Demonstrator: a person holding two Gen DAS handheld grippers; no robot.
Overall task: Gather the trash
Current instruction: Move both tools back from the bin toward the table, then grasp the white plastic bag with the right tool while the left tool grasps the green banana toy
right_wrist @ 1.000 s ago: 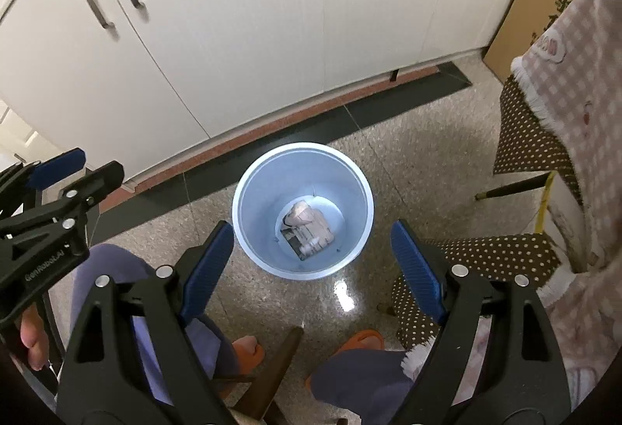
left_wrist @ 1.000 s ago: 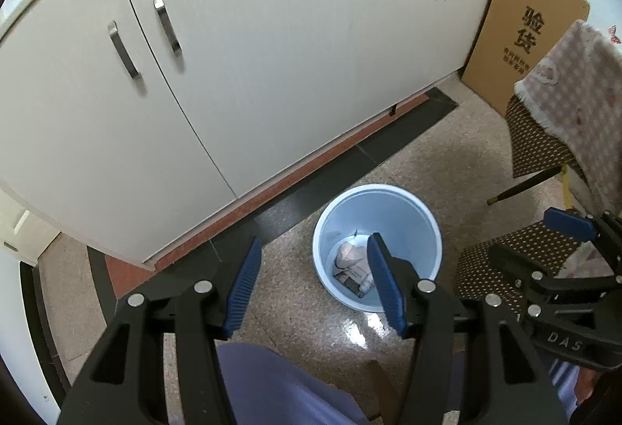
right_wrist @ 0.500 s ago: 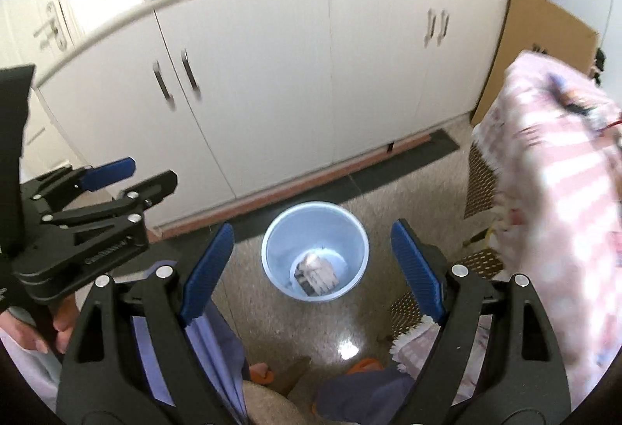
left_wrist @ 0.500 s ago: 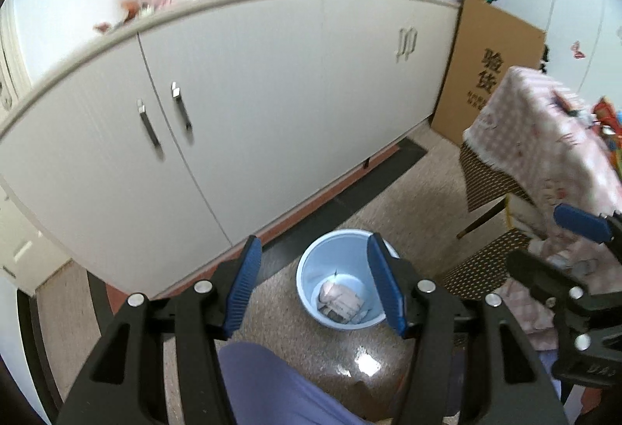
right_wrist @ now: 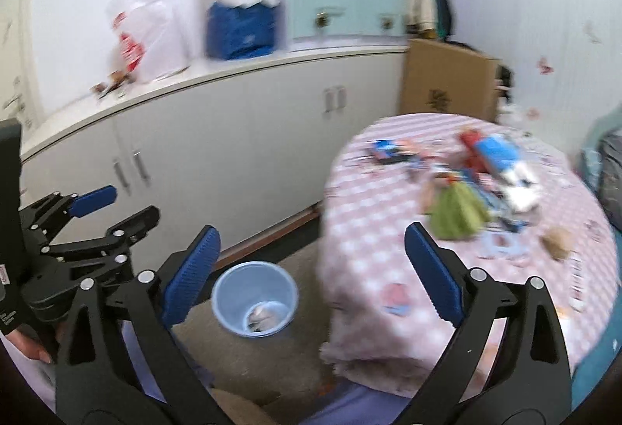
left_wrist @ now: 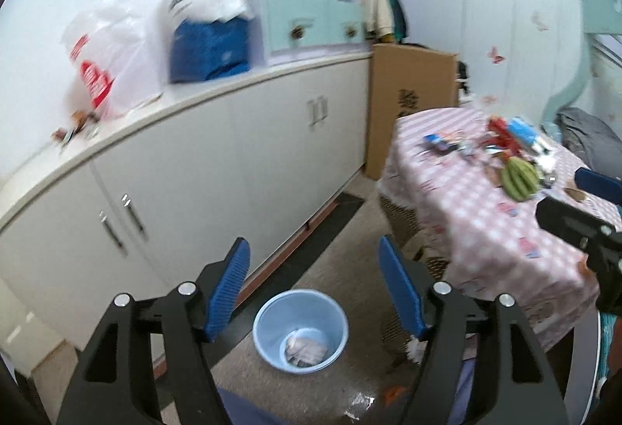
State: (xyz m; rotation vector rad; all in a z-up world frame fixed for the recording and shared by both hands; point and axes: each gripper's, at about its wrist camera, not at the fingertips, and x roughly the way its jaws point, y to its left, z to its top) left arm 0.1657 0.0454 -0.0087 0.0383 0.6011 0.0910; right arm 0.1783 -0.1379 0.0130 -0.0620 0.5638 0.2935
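A light blue bin [left_wrist: 300,331] stands on the floor below both grippers, with crumpled paper trash [left_wrist: 305,345] lying in it. The right wrist view shows the same bin [right_wrist: 254,298] low and left of centre. My left gripper [left_wrist: 315,285] is high above the bin, its jaws opening with nothing between them. My right gripper [right_wrist: 311,271] is also opening and empty. Wrappers and packets [right_wrist: 493,161] and a green bunch [right_wrist: 456,211] lie blurred on the pink checked tablecloth [right_wrist: 388,262] to the right.
A long white cabinet [left_wrist: 217,168] runs along the wall, with plastic bags [left_wrist: 112,63] and a blue pack [left_wrist: 210,48] on top. A cardboard box [left_wrist: 412,94] leans at its far end. A person's purple-clad legs [left_wrist: 248,409] show below the grippers.
Both grippers have risen and tilted up from over the bin, so the countertop and the table came into view. Their jaws stand wider than before. The bin looks smaller and lower.
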